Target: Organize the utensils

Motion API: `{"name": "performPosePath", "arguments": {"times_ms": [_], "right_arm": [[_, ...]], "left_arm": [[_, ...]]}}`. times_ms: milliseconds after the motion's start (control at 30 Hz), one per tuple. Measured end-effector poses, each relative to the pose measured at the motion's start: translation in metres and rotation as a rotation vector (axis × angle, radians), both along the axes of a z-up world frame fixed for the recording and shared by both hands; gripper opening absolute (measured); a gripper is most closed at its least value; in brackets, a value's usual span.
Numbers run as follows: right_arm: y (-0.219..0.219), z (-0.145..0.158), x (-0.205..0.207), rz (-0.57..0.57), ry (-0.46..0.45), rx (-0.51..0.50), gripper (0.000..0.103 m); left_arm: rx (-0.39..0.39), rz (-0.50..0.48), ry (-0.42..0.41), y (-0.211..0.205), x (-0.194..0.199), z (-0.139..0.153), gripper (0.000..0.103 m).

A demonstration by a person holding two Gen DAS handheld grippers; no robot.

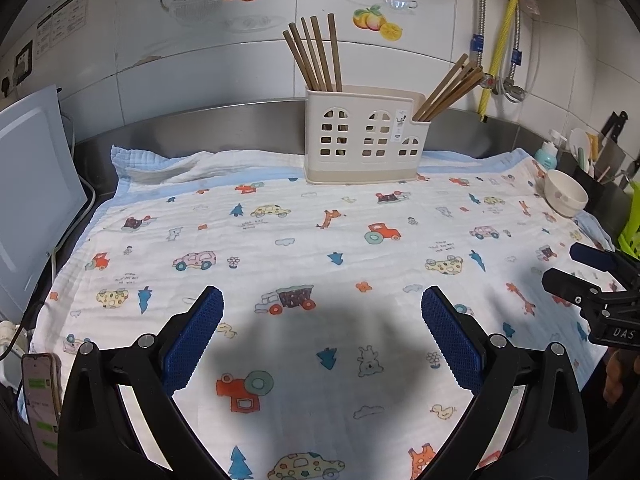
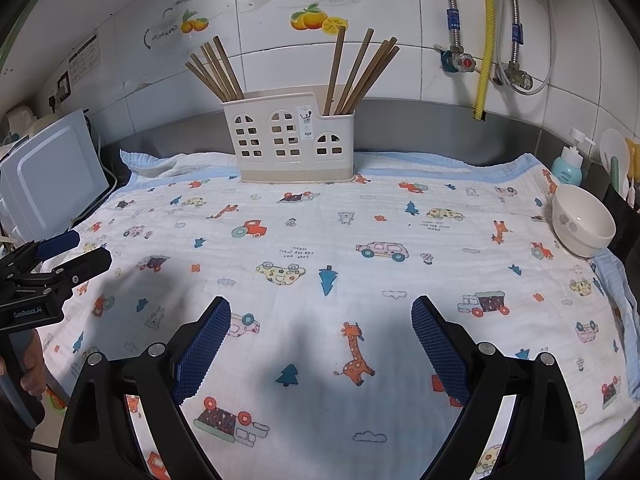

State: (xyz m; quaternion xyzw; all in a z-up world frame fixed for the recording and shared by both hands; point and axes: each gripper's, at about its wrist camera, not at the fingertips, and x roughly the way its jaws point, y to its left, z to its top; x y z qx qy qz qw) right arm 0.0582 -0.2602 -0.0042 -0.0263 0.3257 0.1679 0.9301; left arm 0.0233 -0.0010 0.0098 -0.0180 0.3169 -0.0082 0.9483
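Seemingly the sorting is either finished or at a pause: every chopstick in sight already stands in the utensil holder [image 1: 362, 134], and nothing loose lies on the patterned cloth [image 1: 304, 240] that covers the tabletop. The holder sits at the far edge of the cloth, against the steel backsplash. One bundle of chopsticks [image 1: 314, 54] stands in the holder's left compartment, leaning slightly left; a second bundle [image 1: 450, 88] stands in its right compartment, fanned out to the right. The middle compartment looks empty, though its inside is only seen through the window cut-outs.

Both grippers are wide open and hold nothing. The left gripper [image 1: 322, 320] hovers over the near part of the cloth, well short of the holder, pointing towards it and casting a shadow on the fabric below. The right gripper [image 2: 321, 328] is posed much the same, level with its partner and to the right of it; each shows at the edge of the other's view.

If more sorting is wanted, the next move would be a forward reach to the holder and a pinch on a single stick high up, where the sticks spread apart. A white bowl [image 2: 583, 226] rests well to the right of the holder, at the cloth's edge.
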Motion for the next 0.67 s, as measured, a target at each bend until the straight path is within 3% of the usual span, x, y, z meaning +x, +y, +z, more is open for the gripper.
{"name": "performPosePath", "arguments": {"times_ms": [133, 667], "right_arm": [[0.001, -0.0005, -0.0007, 0.0, -0.001, -0.007, 0.089], [-0.002, -0.0013, -0.0012, -0.003, -0.005, -0.008, 0.089]], "left_arm": [[-0.03, 0.006, -0.008, 0.0044, -0.002, 0.0008, 0.098], [-0.005, 0.012, -0.001, 0.0088, 0.0005, 0.0009, 0.098]]}}
